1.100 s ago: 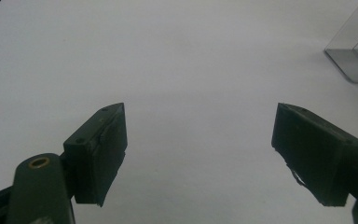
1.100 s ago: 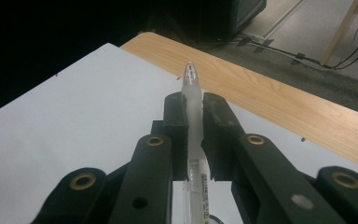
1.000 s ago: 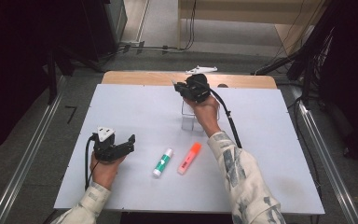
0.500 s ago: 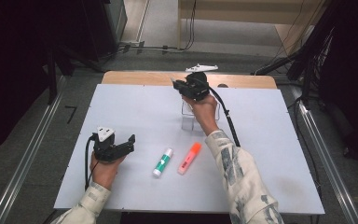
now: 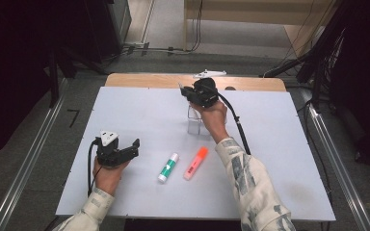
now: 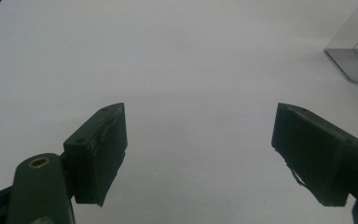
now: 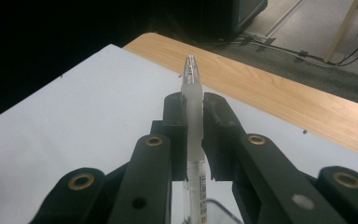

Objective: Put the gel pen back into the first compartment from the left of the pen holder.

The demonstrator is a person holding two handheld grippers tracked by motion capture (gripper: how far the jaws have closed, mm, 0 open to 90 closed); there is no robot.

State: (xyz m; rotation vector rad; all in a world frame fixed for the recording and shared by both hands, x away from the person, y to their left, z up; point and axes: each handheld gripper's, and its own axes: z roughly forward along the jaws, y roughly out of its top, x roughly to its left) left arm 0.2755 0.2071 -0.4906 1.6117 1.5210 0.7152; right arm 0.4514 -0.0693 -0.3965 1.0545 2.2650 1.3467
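Note:
My right gripper (image 5: 187,91) is held over the far middle of the white table (image 5: 279,159), shut on a clear pen (image 7: 194,119) that stands upright between its jaws, its tip pointing up. Just below it stands a clear plastic holder (image 5: 194,121), whose rim (image 7: 216,207) shows under the pen. My left gripper (image 5: 129,150) rests near the front left of the table, jaws wide apart with nothing between them (image 6: 198,140). The holder (image 6: 354,56) shows at the upper right of the left gripper view.
A green and white marker (image 5: 167,167) and an orange highlighter (image 5: 195,163) lie side by side between the two hands. A bare wooden strip (image 5: 149,80) runs along the table's far edge, with a small white object (image 5: 209,73) on it.

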